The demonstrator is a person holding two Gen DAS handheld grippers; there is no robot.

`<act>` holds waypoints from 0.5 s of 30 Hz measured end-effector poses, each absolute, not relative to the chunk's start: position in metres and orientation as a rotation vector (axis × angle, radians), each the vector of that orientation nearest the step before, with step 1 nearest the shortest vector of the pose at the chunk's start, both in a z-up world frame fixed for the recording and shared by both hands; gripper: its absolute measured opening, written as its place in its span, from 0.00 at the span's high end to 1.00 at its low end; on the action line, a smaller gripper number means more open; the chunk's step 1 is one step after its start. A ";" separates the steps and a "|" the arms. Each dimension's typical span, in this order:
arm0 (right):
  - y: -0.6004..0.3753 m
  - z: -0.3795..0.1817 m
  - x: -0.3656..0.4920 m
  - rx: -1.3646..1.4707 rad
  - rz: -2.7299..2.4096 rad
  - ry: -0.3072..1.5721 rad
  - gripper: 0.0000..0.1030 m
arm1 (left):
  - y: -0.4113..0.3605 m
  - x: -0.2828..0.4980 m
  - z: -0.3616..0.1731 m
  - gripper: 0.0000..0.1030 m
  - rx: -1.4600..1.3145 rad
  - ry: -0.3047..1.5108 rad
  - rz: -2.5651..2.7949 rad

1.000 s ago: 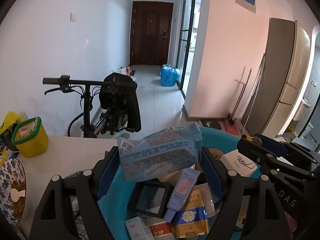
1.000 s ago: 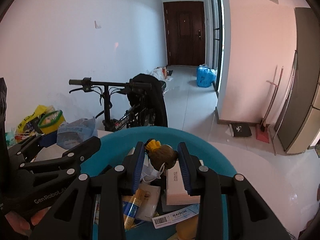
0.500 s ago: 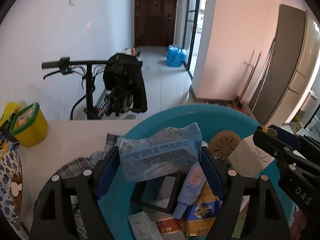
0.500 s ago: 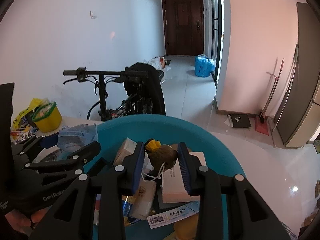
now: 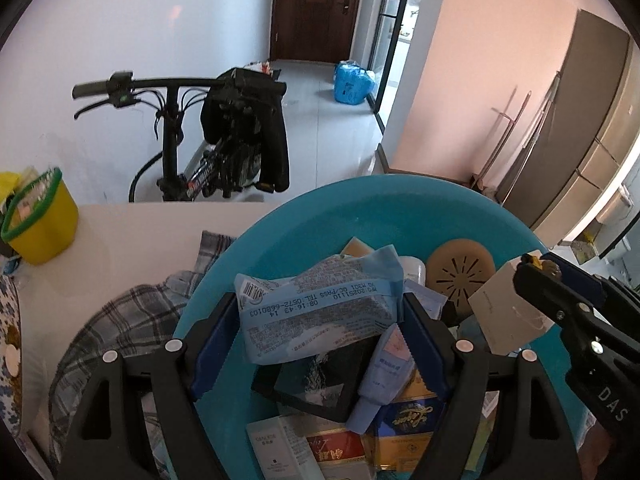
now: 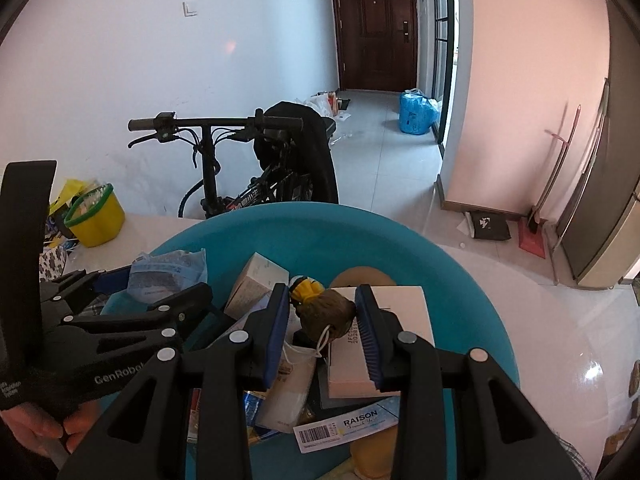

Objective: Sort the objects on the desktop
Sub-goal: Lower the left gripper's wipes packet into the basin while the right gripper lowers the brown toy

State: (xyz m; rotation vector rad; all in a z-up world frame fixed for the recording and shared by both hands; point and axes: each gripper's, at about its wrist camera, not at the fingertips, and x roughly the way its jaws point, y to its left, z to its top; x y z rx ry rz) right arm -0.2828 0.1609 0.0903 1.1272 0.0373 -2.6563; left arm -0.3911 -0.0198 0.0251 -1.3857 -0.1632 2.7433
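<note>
The left gripper is clamped on a blue tissue pack, its 2 fingers pressing the pack's ends and holding it just above the teal basin. Directly below it inside the basin lie a black-framed square, a pale blue tube and a gold-and-blue box; ahead and to its right sits a tan vented disc.

The right gripper is clenched around a small brown toy with a yellow top, held over the same basin. Just to its right, under the finger, is a white box; below it a white tag on a cord and a strip labelled RAISON.

Judging by the pile, sorting is well advanced: many items already lie in the basin, and these 2 seem to be about to go in, though neither is let go yet. To the left of the left gripper, a plaid cloth and a yellow tub with a green rim rest on the white table, so some things may remain to sort. Whether the tub belongs to the task I cannot tell.
</note>
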 end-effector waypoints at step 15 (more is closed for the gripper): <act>0.158 0.089 -0.284 1.143 -2.644 0.050 0.68 | -0.016 -0.398 0.011 0.22 -1.497 -0.154 2.677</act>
